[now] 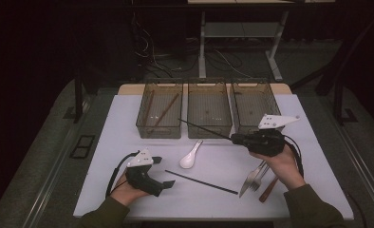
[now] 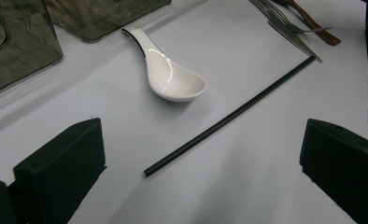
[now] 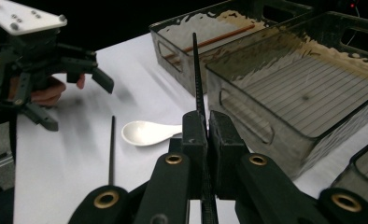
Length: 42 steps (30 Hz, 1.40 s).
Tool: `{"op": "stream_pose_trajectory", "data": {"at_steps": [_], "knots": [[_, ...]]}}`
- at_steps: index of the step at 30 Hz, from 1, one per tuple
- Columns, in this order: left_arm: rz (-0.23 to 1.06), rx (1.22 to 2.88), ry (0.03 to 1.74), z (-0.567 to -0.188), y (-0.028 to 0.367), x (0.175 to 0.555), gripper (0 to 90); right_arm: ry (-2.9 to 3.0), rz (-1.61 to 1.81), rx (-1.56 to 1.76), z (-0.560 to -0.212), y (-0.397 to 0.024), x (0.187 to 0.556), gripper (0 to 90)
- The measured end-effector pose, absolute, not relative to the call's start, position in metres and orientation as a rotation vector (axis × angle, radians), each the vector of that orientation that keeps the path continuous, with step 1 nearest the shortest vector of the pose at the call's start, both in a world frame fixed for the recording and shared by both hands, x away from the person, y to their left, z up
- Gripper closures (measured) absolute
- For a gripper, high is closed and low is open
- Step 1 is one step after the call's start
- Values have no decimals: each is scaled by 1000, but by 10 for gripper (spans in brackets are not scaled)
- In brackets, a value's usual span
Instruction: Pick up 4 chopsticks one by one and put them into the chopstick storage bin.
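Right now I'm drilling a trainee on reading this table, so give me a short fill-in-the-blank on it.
1. The right gripper is shut on a black ____.
2. The left gripper has its jaws ____.
3. The white spoon lies on the ____, outside the bins.
4. The wooden chopsticks lie in the ____ bin of the three.

Missing words: chopstick; open; table; left

The high view is looking forward and down over the white table (image 1: 213, 190); both gripper views are sitting low and close, sharing the white spoon (image 2: 173, 77).
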State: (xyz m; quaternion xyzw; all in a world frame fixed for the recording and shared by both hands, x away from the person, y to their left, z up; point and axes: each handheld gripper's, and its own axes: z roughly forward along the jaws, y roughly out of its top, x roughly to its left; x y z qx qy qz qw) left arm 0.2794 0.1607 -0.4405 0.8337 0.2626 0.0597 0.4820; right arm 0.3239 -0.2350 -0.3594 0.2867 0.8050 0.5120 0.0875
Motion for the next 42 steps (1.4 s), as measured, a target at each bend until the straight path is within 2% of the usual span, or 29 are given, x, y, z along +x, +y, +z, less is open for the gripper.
{"op": "stream_pose_trajectory", "data": {"at_steps": [17,42], "knots": [[147,2048,636,-441,161,279,0,2358,1517,907,-350,-214,358,853],[135,2045,622,-440,160,278,0,2383,1385,954,-341,-138,422,853]]}}
